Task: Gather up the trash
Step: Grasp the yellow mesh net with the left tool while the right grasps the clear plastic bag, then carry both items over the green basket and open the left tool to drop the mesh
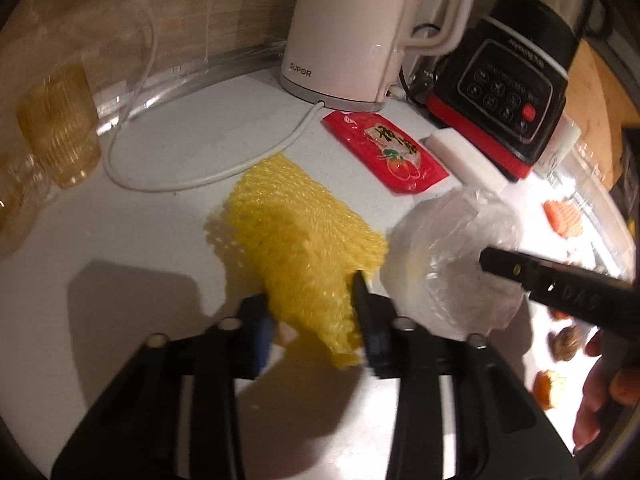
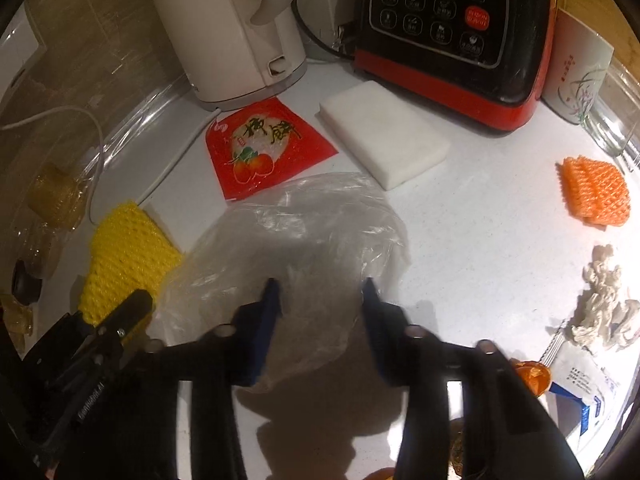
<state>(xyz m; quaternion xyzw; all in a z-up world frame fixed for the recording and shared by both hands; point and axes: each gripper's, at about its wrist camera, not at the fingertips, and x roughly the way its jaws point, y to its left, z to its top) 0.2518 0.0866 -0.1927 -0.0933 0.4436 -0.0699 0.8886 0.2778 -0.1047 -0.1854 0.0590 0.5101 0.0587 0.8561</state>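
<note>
My left gripper (image 1: 312, 292) is shut on a yellow foam fruit net (image 1: 296, 236), which also shows in the right wrist view (image 2: 128, 256). My right gripper (image 2: 320, 292) straddles a crumpled clear plastic bag (image 2: 304, 232) on the white counter, jaws apart, and the bag lies between them. The bag also shows in the left wrist view (image 1: 452, 256), with a right finger (image 1: 520, 270) over it. A red snack wrapper (image 2: 264, 148) lies flat behind the bag. An orange foam net (image 2: 596, 192) and a wad of tissue (image 2: 600, 300) lie at the right.
A white kettle (image 2: 236, 28) with its cord (image 1: 192, 184), a black and red blender base (image 2: 448, 32) and a white foam block (image 2: 384, 136) stand at the back. Yellowish plastic cups (image 1: 56, 128) stand at the left. A printed cup (image 2: 576, 76), peel scraps (image 2: 532, 376) and a paper packet (image 2: 580, 384) are at the right.
</note>
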